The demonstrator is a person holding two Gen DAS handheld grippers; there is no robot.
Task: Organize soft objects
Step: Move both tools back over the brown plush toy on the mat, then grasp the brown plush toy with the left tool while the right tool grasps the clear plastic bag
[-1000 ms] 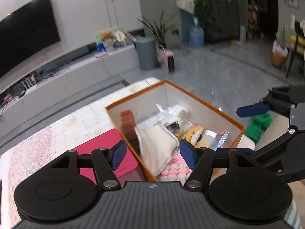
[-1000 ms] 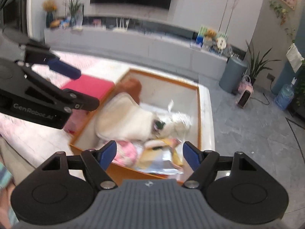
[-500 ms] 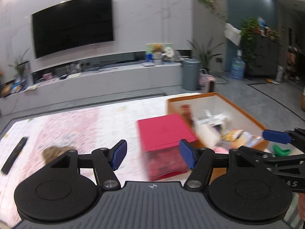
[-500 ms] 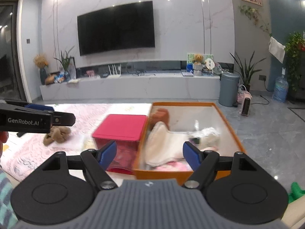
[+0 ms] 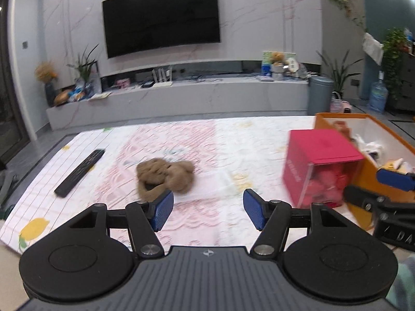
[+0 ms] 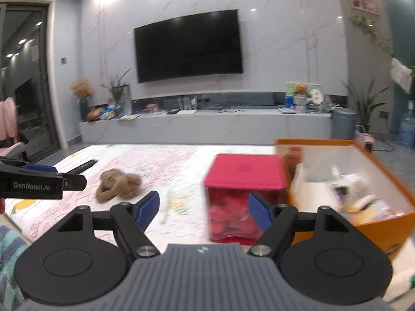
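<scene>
Left wrist view: two grippers are seen, the left gripper (image 5: 208, 212) in the foreground and part of the right gripper (image 5: 394, 181) at the right edge, where it is cut off. One brown plush (image 5: 166, 175) is seen lying on the patterned cloth (image 5: 233, 142), just beyond the left gripper's blue pads (image 5: 163, 211) and apart from them. One black remote (image 5: 80, 172) lies near the cloth's left side. One red box (image 5: 319, 165) stands beside one orange box (image 5: 363, 178), the two apparently touching. One television (image 5: 160, 16) is mounted on the wall behind.

The left gripper's jaws are spread wide with nothing between them. In the right wrist view the right gripper (image 6: 204, 211) is likewise released and empty, with the red box (image 6: 243, 181) seen past its pads.

Much is blurred. The plush's form is hard to make out, and its limbs cannot be told apart. The orange box (image 6: 384, 178) is cut off at the frame edge in the left view.

The orange box is filled with pale soft items and wrappers, smeared and not countable; one brown item (image 6: 293, 156) is propped at its near-left corner. Pinkish-red contents are seen through the red box's clear front, but cannot be identified.
</scene>
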